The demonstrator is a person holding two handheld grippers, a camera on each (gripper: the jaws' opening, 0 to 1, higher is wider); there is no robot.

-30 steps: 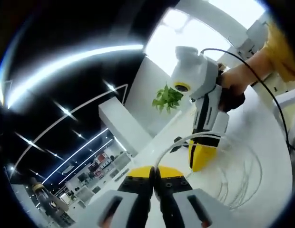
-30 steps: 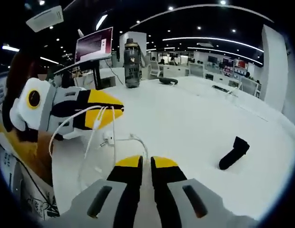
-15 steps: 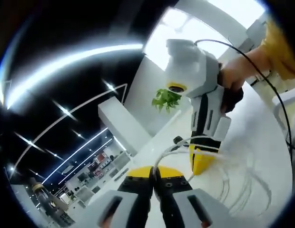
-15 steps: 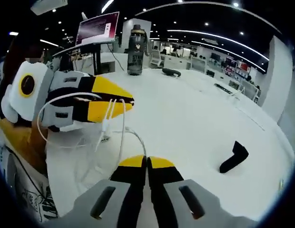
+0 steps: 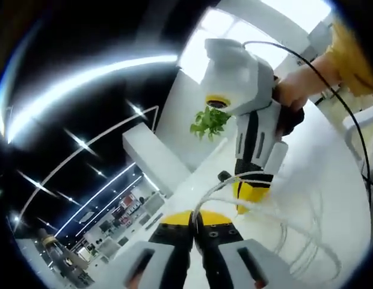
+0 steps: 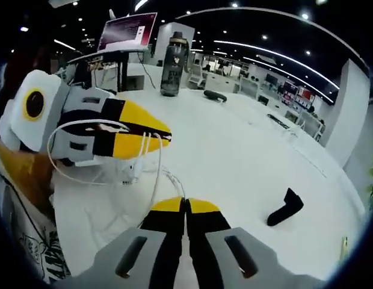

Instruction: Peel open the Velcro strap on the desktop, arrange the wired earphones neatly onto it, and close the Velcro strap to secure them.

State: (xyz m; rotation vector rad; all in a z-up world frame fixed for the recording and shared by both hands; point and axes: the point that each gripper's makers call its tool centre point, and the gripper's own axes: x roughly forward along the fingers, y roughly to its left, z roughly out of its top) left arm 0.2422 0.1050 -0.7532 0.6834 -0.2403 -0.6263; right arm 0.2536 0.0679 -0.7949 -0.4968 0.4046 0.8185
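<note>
Two grippers share the white cable of the wired earphones (image 6: 123, 165), each with its yellow tips pressed together on a run of it, so that the slack hangs between them as loops above the table (image 6: 234, 156) rather than lying in a heap. In the right gripper view, the left gripper (image 6: 159, 132) comes in from the left with several strands draped over and pinched at its tips, while the right gripper (image 6: 185, 205) nips a single strand rising from below; holding it this way looks meant to gather the cord into even coils. The left gripper view shows the left gripper (image 5: 195, 218) closed on the cord, which arcs across to the right gripper (image 5: 251, 195), held by a hand (image 5: 295, 90). The black Velcro strap (image 6: 283, 208) lies well apart on the table to the right, bent and untouched, so the bundle probably has yet to be carried over to it. A dark bottle (image 6: 172, 65) stands far back.
</note>
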